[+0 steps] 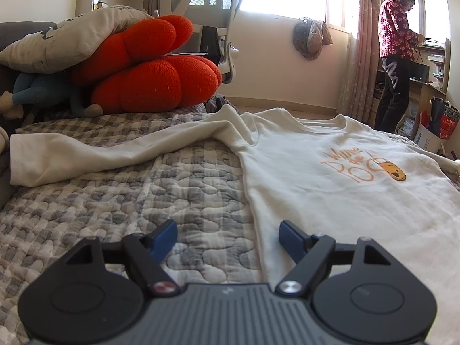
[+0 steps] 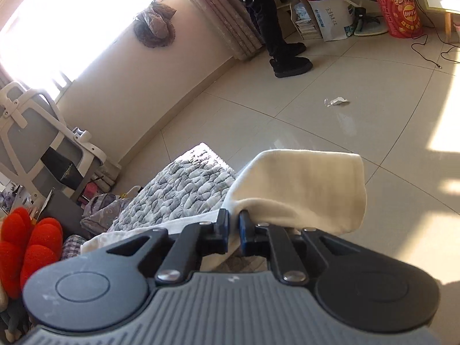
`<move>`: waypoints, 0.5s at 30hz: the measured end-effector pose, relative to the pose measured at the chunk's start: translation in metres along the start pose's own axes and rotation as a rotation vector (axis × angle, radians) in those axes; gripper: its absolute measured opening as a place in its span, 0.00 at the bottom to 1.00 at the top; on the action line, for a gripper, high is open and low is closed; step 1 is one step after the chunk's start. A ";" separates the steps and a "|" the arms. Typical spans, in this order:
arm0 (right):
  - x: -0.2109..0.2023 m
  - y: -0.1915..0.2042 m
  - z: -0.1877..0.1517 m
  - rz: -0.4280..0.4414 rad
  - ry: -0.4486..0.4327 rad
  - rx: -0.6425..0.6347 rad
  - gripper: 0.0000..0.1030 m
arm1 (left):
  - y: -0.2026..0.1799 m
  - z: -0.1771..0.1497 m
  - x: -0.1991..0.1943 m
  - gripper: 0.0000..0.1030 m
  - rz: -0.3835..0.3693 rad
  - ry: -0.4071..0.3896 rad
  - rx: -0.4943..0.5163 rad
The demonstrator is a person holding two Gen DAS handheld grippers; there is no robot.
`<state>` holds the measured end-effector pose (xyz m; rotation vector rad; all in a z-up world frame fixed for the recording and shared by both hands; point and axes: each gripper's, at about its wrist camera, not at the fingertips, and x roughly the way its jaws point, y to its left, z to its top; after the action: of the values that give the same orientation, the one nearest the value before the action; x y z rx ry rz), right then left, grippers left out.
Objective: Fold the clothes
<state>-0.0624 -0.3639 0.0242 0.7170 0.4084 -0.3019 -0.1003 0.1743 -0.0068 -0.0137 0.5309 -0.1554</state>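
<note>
A cream long-sleeved shirt (image 1: 330, 178) with an orange bear print lies flat on the grey checked quilt (image 1: 129, 201). Its one sleeve (image 1: 86, 152) stretches out to the left. My left gripper (image 1: 228, 234) is open and empty, low over the quilt at the shirt's left side edge near the hem. My right gripper (image 2: 234, 230) is shut on the shirt's other sleeve (image 2: 310, 184) and holds its cuff end lifted above the bed's edge, with the cuff flopping over to the right.
Red knitted cushions (image 1: 149, 69) and a beige pillow (image 1: 66, 37) sit at the bed's far left. A white office chair (image 1: 212, 8) stands behind. A person (image 1: 396, 57) stands by the window. The tiled floor (image 2: 316, 92) lies beyond the bed, with bags and a red bucket (image 2: 399, 8).
</note>
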 end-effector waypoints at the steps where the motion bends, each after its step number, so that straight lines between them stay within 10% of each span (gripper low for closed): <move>1: -0.009 0.011 0.001 0.021 -0.046 -0.038 0.09 | 0.000 0.000 0.000 0.77 0.000 -0.001 -0.002; 8: -0.085 0.146 -0.051 0.429 -0.168 -0.620 0.09 | 0.001 0.001 -0.001 0.77 -0.008 0.000 -0.018; 13: -0.096 0.206 -0.162 0.585 0.110 -1.075 0.09 | 0.005 0.000 -0.003 0.77 -0.022 -0.005 -0.040; 15: -0.093 0.197 -0.169 0.558 0.167 -1.058 0.09 | 0.006 0.000 -0.004 0.78 -0.029 -0.007 -0.046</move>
<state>-0.1083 -0.0952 0.0645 -0.2060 0.4396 0.4948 -0.1025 0.1809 -0.0051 -0.0670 0.5277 -0.1709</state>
